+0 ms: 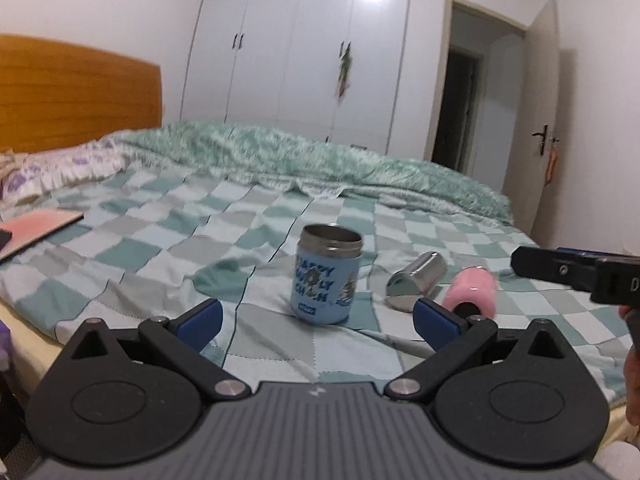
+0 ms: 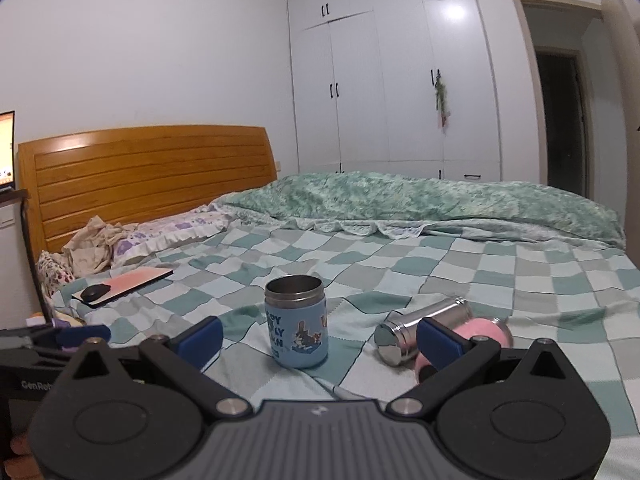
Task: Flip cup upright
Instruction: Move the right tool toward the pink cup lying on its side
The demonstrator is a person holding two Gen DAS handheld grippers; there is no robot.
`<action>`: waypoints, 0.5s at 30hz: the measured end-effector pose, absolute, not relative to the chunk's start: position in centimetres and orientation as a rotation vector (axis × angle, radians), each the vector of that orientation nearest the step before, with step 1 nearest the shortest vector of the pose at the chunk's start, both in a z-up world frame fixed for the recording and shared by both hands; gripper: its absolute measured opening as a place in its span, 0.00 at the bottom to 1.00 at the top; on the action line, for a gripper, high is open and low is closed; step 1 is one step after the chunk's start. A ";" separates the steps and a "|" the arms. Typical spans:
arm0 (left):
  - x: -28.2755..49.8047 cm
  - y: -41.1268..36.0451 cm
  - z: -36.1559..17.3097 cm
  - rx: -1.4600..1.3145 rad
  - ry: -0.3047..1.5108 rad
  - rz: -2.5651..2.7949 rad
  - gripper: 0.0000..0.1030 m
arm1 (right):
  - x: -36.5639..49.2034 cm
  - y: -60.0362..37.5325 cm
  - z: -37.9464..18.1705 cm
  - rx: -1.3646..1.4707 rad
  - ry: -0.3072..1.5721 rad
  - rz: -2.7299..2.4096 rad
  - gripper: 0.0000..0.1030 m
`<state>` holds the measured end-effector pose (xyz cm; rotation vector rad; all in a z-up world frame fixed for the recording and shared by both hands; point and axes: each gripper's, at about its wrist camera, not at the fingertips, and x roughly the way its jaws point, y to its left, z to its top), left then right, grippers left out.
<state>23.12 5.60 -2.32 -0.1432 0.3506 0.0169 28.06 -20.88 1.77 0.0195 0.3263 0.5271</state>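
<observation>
One blue steel cup with cartoon pictures [image 1: 326,276] stands upright on the checked bed cover [image 1: 160,240], near its front edge.
Both the left gripper [image 1: 316,318] and right gripper [image 2: 320,338] are wide apart, holding nothing. One shiny steel cup [image 2: 420,330] lies sideways, and a finger partly hides one pink fuzzy cup [image 2: 480,336].

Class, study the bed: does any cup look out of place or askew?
Yes. The blue cup stands upright, but the steel cup and the pink cup beside it lie tipped on their sides on the checked blanket.
</observation>
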 end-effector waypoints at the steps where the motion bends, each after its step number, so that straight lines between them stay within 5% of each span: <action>1: 23.9 5.7 -2.5 -0.136 0.360 0.015 1.00 | 28.9 -20.8 1.7 0.021 0.335 0.526 1.00; 15: 33.9 1.9 -3.1 -0.121 0.404 -0.116 1.00 | 39.6 -23.4 0.2 0.013 0.426 0.406 0.97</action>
